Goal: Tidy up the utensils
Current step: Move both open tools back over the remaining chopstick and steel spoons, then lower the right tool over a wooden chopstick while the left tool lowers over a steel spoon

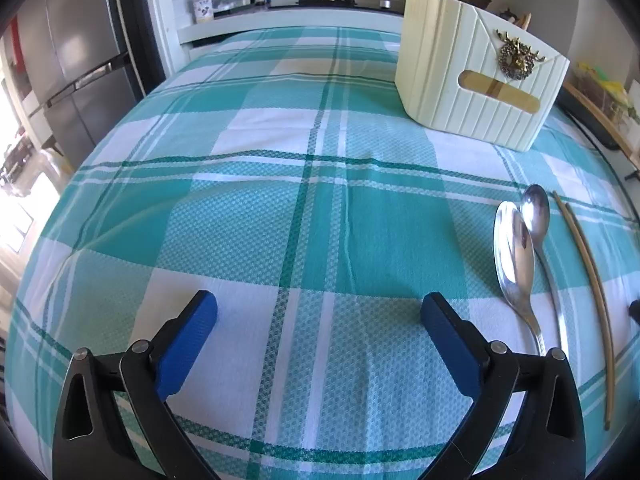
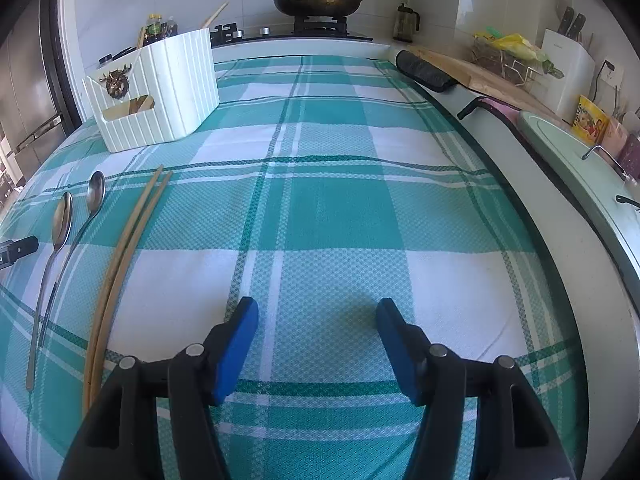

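While both grippers hover low over the checked cloth (image 2: 328, 208) on the counter, I hold nothing: the left gripper (image 1: 319, 312) has its fingers wide apart, and the right gripper (image 2: 317, 316) has its fingers apart as well, only bare cloth between them.

The utensils lie together between the two grippers, toward the near edge of the counter. The large spoon (image 1: 514, 256) and the small spoon (image 1: 538, 220) lie side by side, bowls pointing away from me; whether the bowls touch or overlap I cannot tell. The chopsticks (image 2: 124, 264) lie just beside the small spoon, on the side nearer the right gripper, as a close pair.

Handling, as I judge it:
- Spoons: polished metal, rigid, light, slippery. I would grip across the narrow handle, not the rounded bowl.
- Chopsticks: thin, light, stiff, probably wood. They lie flat on the cloth and may roll or separate, so I would pinch both at mid-length.
- Everything lies flat on soft cloth, so the fingers may catch fabric during a pinch.

The white holder (image 1: 476, 80) stands toward the far left of the counter, well apart from the utensils, and looks like the destination. The path to it is open cloth. A pan (image 2: 318, 2) sits on the stove beyond the far edge, and a knife block (image 2: 568, 68) stands off to the right; neither obstructs the route.
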`<action>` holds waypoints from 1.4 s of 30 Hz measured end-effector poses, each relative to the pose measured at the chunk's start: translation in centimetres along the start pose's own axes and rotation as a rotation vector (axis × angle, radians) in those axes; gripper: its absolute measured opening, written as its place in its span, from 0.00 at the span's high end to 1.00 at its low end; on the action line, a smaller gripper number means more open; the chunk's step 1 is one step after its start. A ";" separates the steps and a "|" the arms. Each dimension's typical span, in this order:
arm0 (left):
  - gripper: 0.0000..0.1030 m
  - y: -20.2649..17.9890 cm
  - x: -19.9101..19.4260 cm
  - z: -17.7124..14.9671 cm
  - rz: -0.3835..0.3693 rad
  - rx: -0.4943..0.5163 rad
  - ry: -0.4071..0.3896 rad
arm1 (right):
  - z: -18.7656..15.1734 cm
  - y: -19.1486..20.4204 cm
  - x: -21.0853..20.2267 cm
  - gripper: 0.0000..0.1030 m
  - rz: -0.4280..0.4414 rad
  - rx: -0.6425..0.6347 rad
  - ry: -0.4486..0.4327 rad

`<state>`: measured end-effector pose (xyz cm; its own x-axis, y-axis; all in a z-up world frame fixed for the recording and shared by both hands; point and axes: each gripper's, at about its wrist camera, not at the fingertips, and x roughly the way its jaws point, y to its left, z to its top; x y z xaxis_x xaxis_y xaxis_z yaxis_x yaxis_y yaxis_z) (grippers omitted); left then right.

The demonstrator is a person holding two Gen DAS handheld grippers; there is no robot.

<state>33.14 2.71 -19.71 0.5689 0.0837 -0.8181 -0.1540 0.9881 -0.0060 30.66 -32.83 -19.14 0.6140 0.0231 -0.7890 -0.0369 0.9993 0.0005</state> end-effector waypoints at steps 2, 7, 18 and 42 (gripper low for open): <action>0.01 0.0 -0.1 0.0 0.001 -0.004 -0.005 | 0.0 0.0 0.0 0.39 0.000 0.000 0.000; 0.01 0.0 -2.6 -0.8 -0.002 -0.047 -0.103 | 0.0 0.0 0.0 0.39 0.000 0.000 0.000; 0.01 -6.9 -4.8 -1.8 -0.149 0.068 -0.107 | 0.0 0.0 0.0 0.39 0.000 0.000 0.001; 0.00 -7.1 -2.1 -2.5 -0.061 0.111 0.012 | 0.6 2.0 -1.3 0.39 0.111 -0.009 -0.002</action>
<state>31.02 -4.76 -19.37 0.5643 0.0219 -0.8252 -0.0284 0.9996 0.0072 30.27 -30.80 -17.79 0.6073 0.1337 -0.7831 -0.1119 0.9903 0.0824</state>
